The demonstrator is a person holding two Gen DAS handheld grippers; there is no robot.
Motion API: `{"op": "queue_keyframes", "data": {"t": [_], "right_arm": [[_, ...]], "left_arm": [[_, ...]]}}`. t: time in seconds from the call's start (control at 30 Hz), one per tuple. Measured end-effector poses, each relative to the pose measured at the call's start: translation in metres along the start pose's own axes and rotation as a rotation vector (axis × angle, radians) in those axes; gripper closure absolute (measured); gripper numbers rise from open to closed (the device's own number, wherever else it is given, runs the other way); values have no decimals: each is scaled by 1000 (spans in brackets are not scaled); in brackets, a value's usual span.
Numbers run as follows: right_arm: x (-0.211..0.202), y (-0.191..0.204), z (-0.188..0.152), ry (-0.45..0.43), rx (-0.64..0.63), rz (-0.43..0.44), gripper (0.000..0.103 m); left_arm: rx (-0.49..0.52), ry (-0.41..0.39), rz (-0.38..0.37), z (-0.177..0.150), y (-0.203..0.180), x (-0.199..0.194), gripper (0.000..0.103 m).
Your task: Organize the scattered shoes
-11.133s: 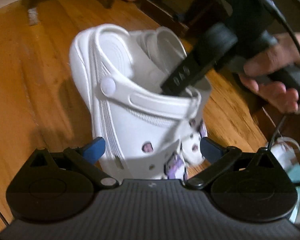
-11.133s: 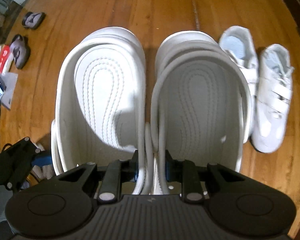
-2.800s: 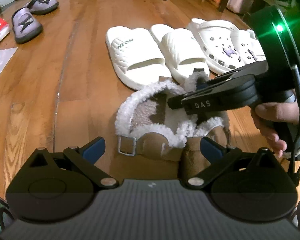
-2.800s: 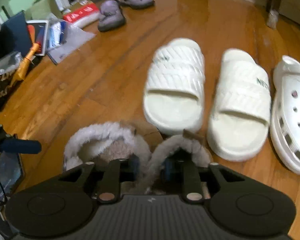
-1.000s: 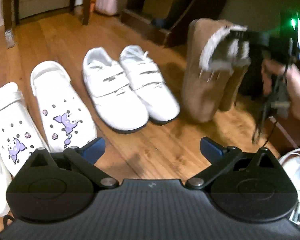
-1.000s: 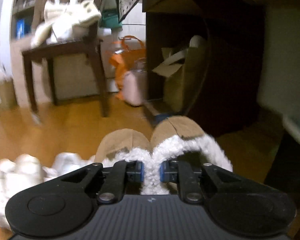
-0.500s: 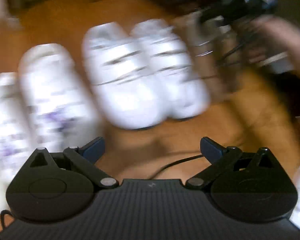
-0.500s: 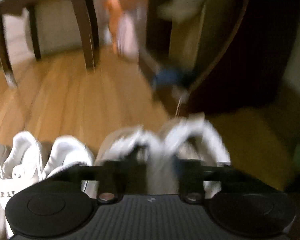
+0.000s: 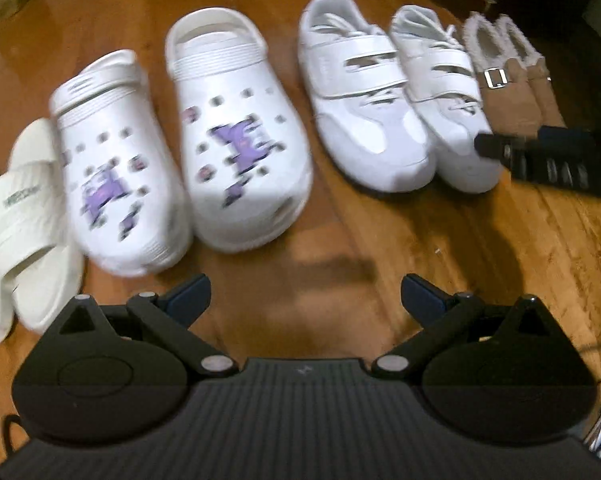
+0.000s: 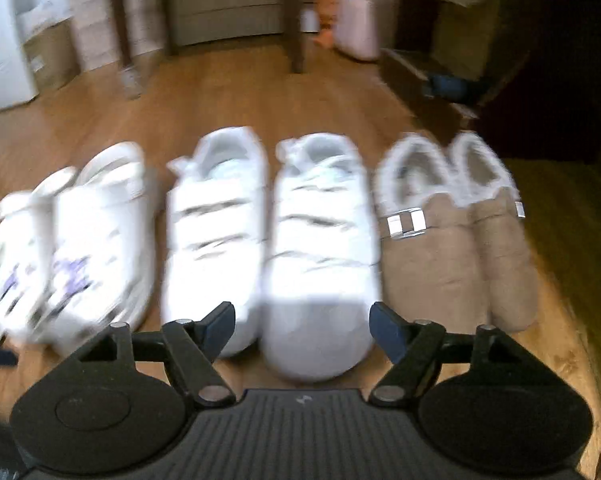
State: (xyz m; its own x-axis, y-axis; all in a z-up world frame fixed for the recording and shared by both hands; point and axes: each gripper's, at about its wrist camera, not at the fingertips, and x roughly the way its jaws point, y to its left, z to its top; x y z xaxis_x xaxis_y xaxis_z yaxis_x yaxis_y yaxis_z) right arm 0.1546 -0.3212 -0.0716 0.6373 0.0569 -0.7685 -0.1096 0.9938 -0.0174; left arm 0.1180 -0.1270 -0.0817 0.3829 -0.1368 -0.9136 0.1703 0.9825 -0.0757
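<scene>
4 pairs stand in 1 row on the wooden floor (image 9: 380,240): cream slides (image 9: 24,216), white clogs (image 9: 236,140), white sneakers (image 9: 364,92), then the tan fleece slippers (image 10: 452,240) at the end. Probably little remains, though blur hides the rest of the room. A second ago the right gripper (image 10: 302,320) pinched those slippers aloft; its jaws have just been opening and now hold nothing. The left gripper (image 9: 304,296) gapes empty.

left tongs (image 9: 304,294): jaws spread, nothing between | right tongs (image 10: 302,322): jaws just opened wide, empty
</scene>
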Motion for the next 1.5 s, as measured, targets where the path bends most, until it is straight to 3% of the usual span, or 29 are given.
{"op": "queue_keyframes", "data": {"t": [0.13, 0.37, 0.7, 1.5], "right_arm": [[-19, 30, -5, 24, -61, -11, 15], [-47, 61, -11, 25, -59, -21, 13], [-68, 75, -25, 55, -46, -20, 11], [-70, 88, -55, 96, -81, -45, 10]], "left_arm": [[16, -10, 21, -12, 6, -16, 0], [-8, -8, 14, -26, 19, -31, 0], [11, -16, 16, -42, 20, -46, 0], [32, -7, 48, -58, 22, -56, 0]]}}
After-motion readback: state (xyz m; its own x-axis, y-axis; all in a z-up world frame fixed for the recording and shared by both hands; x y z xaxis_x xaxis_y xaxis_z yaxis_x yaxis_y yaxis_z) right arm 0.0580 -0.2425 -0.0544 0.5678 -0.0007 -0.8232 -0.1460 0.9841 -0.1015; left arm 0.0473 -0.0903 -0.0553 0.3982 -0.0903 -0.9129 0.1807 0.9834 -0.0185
